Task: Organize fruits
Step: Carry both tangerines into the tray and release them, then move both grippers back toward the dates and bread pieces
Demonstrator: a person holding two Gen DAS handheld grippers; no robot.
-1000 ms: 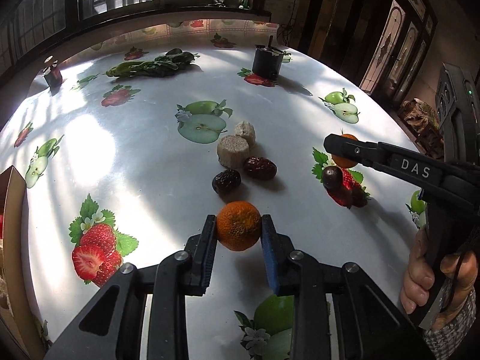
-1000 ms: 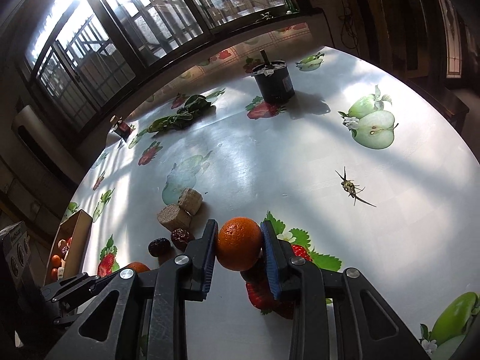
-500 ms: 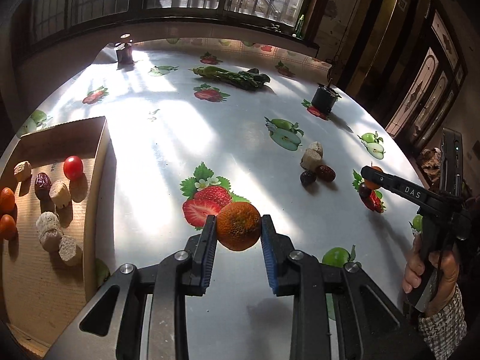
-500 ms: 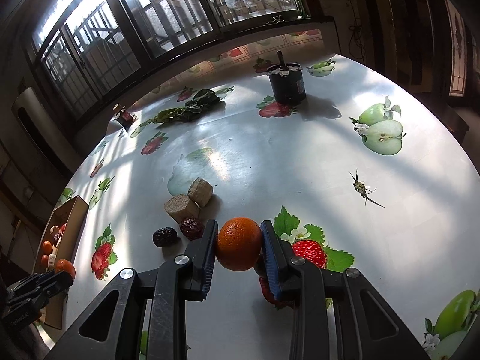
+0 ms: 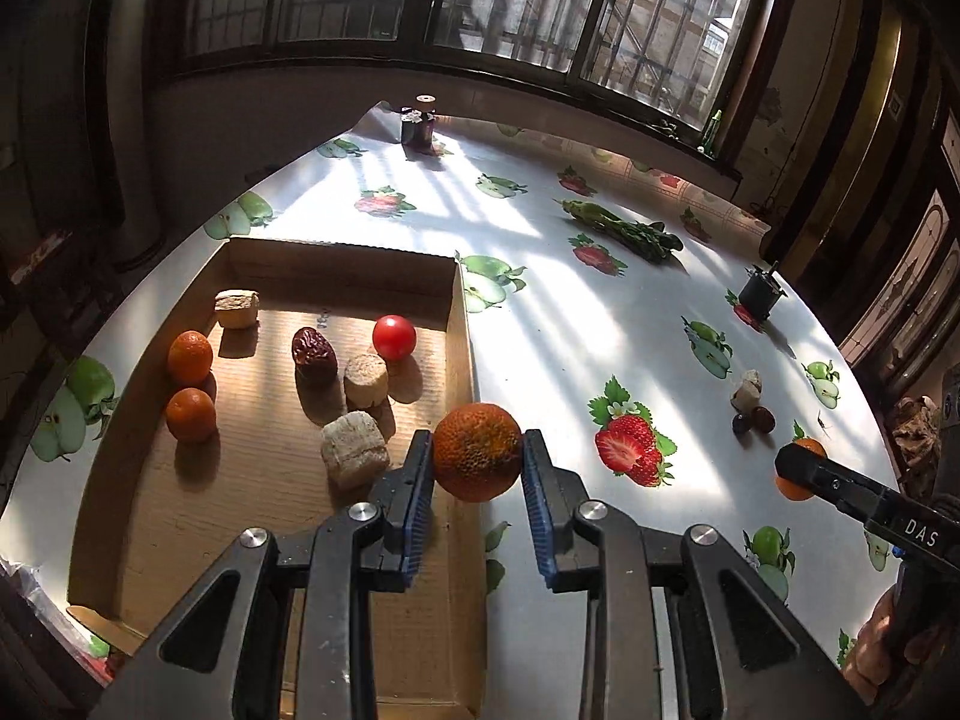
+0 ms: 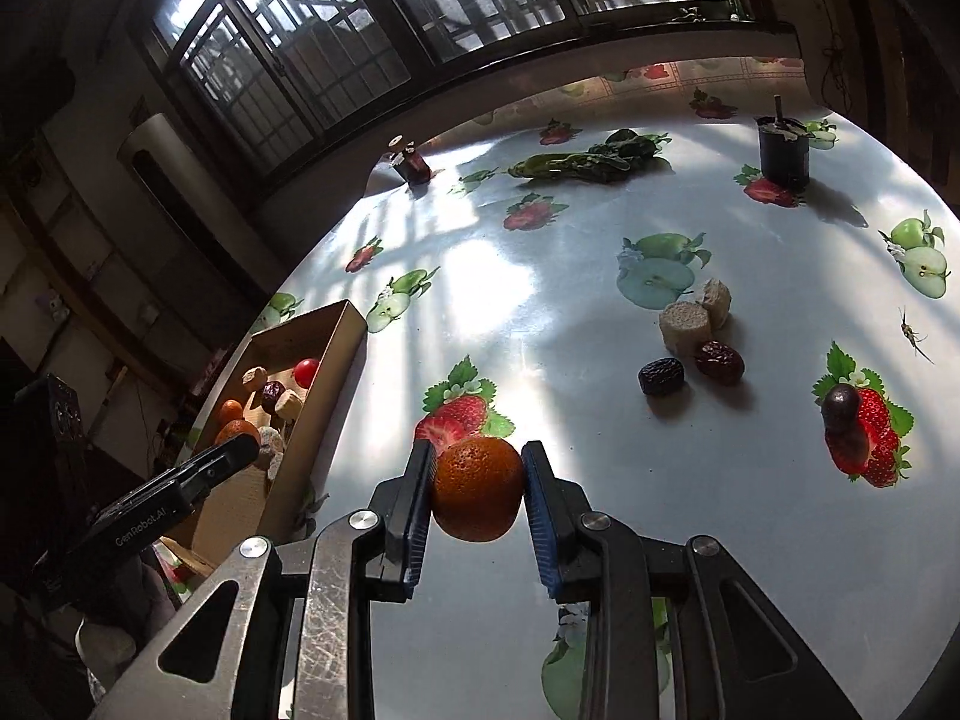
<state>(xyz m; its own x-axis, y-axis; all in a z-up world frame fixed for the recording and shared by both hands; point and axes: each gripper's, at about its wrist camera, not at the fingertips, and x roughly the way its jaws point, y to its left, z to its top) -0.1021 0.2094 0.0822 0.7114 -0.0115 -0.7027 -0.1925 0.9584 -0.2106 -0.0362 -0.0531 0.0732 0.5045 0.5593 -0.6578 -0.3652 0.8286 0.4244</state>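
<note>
My left gripper (image 5: 477,462) is shut on a mottled orange (image 5: 477,450), held in the air over the right wall of the cardboard box (image 5: 462,324). The box holds two small oranges (image 5: 190,356), a red tomato (image 5: 393,336), a red date (image 5: 313,353) and several beige chunks (image 5: 353,447). My right gripper (image 6: 477,489) is shut on a second orange (image 6: 477,489) above the table, right of the box (image 6: 336,354). Still on the table lie two dates (image 6: 660,376), two beige chunks (image 6: 684,324) and a dark grape (image 6: 840,405).
The round table wears a white cloth printed with fruit (image 5: 630,450). A bundle of greens (image 6: 576,165), a black cup (image 6: 783,150) and a small dark jar (image 6: 411,165) stand toward the far edge. A dried twig (image 6: 912,336) lies at the right. Windows line the wall behind.
Both grippers have swung left with their oranges. The left one went from above the loose fruit to the box's right wall; the right one now hangs between the printed strawberry and the box.
</note>
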